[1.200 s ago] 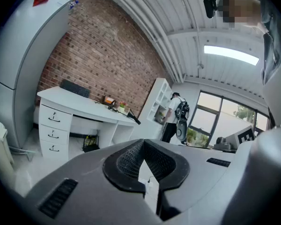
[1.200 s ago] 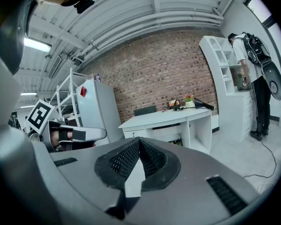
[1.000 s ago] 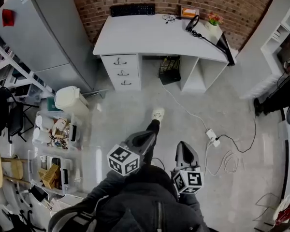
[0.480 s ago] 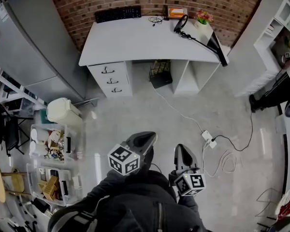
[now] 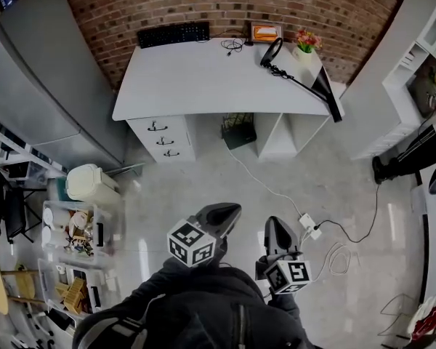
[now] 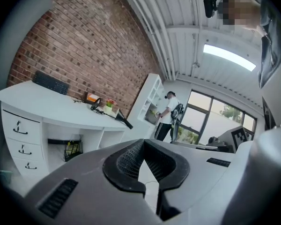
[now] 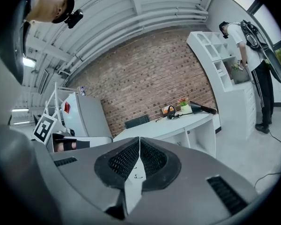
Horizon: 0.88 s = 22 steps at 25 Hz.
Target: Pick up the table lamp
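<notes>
The black table lamp [image 5: 299, 78] lies across the far right of the white desk [image 5: 203, 78], its ring head by the brick wall and its arm reaching the desk's right edge. It also shows small in the left gripper view, where the lamp [image 6: 107, 110] is far ahead, and in the right gripper view, where the lamp [image 7: 189, 110] sits on the desk end. My left gripper [image 5: 229, 213] [image 6: 143, 142] and right gripper [image 5: 275, 227] [image 7: 139, 139] are shut, hold nothing, and hover over the floor well short of the desk.
On the desk are a black keyboard [image 5: 173, 33], an orange box [image 5: 266, 31] and a flower pot [image 5: 306, 43]. A power strip [image 5: 309, 224] with cables lies on the floor ahead. A white bin [image 5: 91, 184] and cluttered trays [image 5: 76, 231] stand left; a person [image 5: 414, 151] stands right.
Both grippers have travelled forward toward the desk, which now sits lower and nearer in the head view. Their jaws have stayed shut.
</notes>
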Available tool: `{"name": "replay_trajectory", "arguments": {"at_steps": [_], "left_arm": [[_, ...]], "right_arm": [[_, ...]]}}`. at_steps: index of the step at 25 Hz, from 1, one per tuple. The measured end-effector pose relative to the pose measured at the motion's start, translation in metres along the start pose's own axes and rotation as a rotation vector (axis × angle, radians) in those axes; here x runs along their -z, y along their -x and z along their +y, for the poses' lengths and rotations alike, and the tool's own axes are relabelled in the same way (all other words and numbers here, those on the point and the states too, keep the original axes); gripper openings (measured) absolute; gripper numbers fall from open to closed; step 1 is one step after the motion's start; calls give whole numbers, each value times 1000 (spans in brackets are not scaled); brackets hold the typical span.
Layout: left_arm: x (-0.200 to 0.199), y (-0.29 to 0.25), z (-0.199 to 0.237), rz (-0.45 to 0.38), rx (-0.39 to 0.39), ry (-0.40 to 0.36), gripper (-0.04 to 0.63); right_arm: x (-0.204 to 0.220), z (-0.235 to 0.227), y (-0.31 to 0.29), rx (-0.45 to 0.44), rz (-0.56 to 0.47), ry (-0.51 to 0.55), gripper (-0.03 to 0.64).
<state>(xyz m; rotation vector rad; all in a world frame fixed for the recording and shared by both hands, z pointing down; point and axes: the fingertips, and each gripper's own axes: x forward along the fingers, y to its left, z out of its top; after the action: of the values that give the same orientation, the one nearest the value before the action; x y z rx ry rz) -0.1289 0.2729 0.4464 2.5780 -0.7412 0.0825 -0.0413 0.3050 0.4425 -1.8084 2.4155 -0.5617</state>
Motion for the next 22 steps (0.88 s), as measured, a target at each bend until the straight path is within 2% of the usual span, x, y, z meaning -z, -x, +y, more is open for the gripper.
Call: {"name": "replay_trajectory", "arguments": {"at_steps": [7, 11, 17, 22], "left_arm": [[-44, -42, 27, -16, 34, -14, 8], [-66, -60, 49, -22, 38, -22, 8], [-83, -93, 84, -33, 54, -22, 8], [-90, -110, 107, -29, 53, -16, 8]], "right_arm": [[-33, -16, -55, -16, -14, -26, 11], [-44, -24, -87, -12, 7, 4, 11], [-53, -43, -131, -11, -16, -41, 12], [-52, -57, -159, -5, 3, -67, 12]]}}
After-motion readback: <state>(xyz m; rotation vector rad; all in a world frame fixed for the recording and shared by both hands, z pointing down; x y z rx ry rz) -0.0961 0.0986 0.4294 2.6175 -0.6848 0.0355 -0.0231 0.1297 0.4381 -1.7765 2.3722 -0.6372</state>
